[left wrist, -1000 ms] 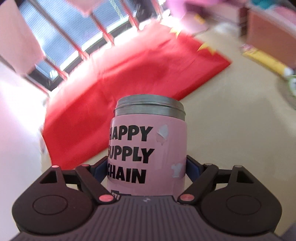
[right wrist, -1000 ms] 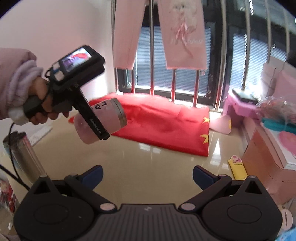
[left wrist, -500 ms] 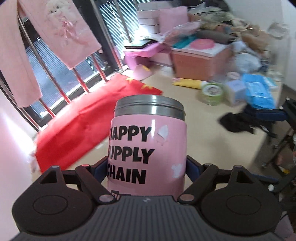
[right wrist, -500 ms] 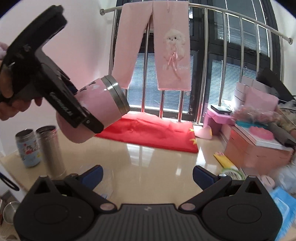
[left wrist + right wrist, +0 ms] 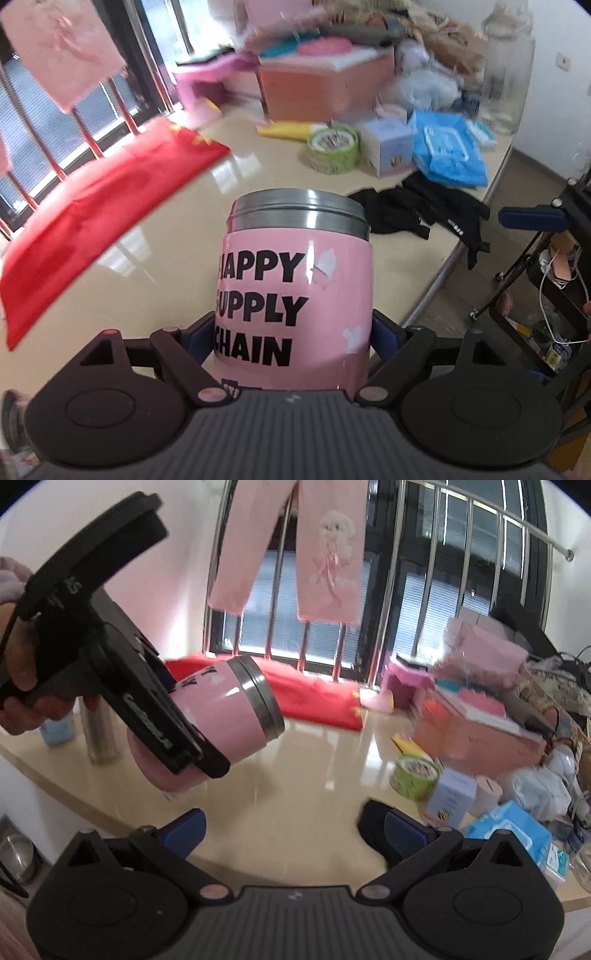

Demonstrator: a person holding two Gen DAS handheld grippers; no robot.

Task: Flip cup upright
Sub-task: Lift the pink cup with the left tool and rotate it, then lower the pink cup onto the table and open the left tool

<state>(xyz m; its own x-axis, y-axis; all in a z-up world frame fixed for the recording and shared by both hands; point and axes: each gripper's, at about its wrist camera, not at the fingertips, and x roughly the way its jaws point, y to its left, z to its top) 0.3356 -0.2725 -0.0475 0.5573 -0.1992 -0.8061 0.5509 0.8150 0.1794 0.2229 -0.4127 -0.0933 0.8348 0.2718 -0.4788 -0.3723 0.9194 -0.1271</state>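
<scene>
A pink cup (image 5: pixel 295 295) with a steel rim and black lettering is clamped between the blue pads of my left gripper (image 5: pixel 295 332). In the right wrist view the cup (image 5: pixel 225 716) hangs in the air above the beige table (image 5: pixel 295 775), lying tilted, its steel rim pointing right and slightly down. The left gripper (image 5: pixel 173 716) grips it near its base. My right gripper (image 5: pixel 291 827) is open and empty, low over the table's near edge, right of and below the cup.
A red flag (image 5: pixel 314 698) lies by the barred window. Boxes, a green tape roll (image 5: pixel 415 775), a small carton (image 5: pixel 448 801), blue packs (image 5: pixel 447 147) and black cloth (image 5: pixel 417 214) crowd the right. Two tall cups (image 5: pixel 99 738) stand at the left edge.
The left gripper has swung the cup round to the right and tipped its rim downward. The right gripper's view has dropped slightly toward the table.
</scene>
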